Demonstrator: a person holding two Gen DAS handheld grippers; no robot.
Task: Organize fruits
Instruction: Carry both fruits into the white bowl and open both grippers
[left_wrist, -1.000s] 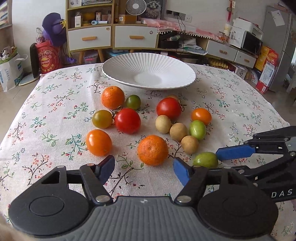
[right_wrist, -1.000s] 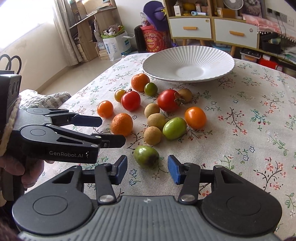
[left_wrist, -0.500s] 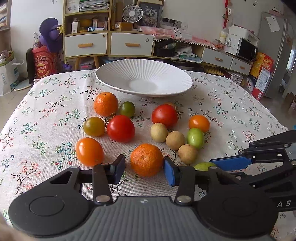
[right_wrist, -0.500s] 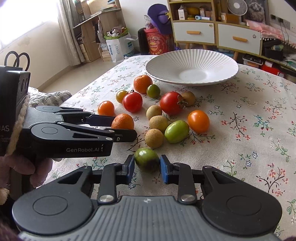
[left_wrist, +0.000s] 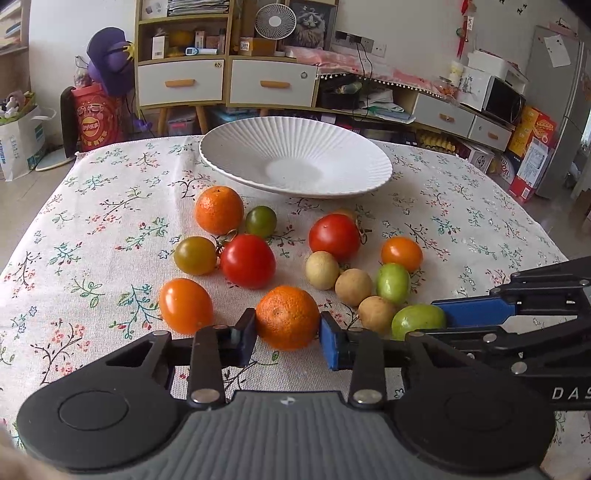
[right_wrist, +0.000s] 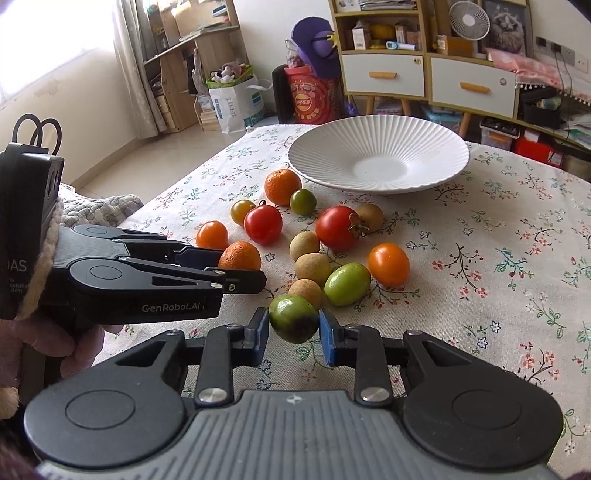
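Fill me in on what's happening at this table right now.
A person is sorting fruit with two handheld grippers. The left gripper is closed on an orange; the right gripper is closed on a green fruit. Whether either is lifted is unclear. The other fruits sit loose on the floral tablecloth, and the white plate holds nothing.

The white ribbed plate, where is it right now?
The white ribbed plate sits at the table's far side in both wrist views, just beyond the round orange mandarin and small green tomato.

In the left wrist view the right gripper (left_wrist: 476, 317) runs off the right edge and hides part of the green fruit (left_wrist: 417, 319). A brown fruit (left_wrist: 345, 213) hides behind the tomato (left_wrist: 334, 236).
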